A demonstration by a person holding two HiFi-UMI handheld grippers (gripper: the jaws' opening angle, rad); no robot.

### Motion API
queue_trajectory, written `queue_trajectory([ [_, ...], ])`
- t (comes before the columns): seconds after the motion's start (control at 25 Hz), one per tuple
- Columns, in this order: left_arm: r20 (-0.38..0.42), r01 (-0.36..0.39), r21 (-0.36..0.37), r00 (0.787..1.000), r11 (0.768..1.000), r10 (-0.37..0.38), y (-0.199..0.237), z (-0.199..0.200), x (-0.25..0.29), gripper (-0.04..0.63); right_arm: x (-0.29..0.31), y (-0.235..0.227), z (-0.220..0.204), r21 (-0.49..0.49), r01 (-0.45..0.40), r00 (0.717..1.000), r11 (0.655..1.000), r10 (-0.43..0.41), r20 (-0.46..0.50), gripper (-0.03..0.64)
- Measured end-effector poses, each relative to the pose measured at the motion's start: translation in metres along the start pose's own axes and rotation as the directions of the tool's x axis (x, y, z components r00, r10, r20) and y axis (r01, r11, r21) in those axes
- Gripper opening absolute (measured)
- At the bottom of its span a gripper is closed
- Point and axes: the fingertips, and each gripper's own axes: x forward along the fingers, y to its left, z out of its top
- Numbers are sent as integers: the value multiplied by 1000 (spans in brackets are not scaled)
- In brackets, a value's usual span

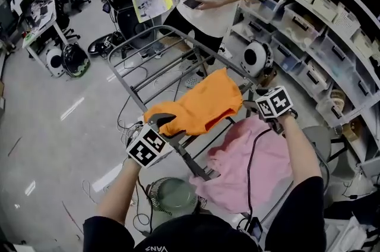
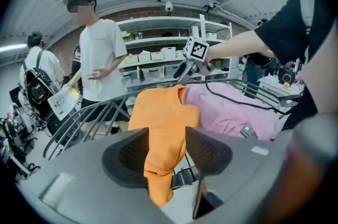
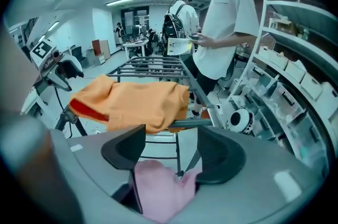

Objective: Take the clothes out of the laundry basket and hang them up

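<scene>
My L gripper (image 2: 166, 137) fingers open round orange garment (image 1: 199, 105) on drying rack (image 3: 150, 63); R gripper (image 3: 170, 136) fingers open, empty, over pink garment (image 1: 231, 173).

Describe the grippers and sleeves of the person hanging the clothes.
Both grippers have grey bodies and black, curved jaw pads: left gripper, right gripper. Each carries a white cube with black square markers. A black cable runs from the right one. The sleeves are black.
</scene>
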Motion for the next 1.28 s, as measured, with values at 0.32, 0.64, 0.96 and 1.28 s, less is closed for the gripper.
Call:
queue_trajectory([
  [0.32,-18,-55,22,998,998,55,29,-1,1,189,11,-25,48,66,35,996,997,-41,82,290],
  [0.64,-181,-106,23,977,994,109,68,-33,39,207,68,-47,78,248,90,993,964,-106,49,230],
  [0.96,-275,-27,-3,961,1000,25,65,-60,61,247,123,-34,63,273,6,994,962,25,-107,217],
  [1.28,-274,-125,-6,954,992,119,71,-73,44,83,109,-25,71,271,-30,998,962,44,-45,29],
])
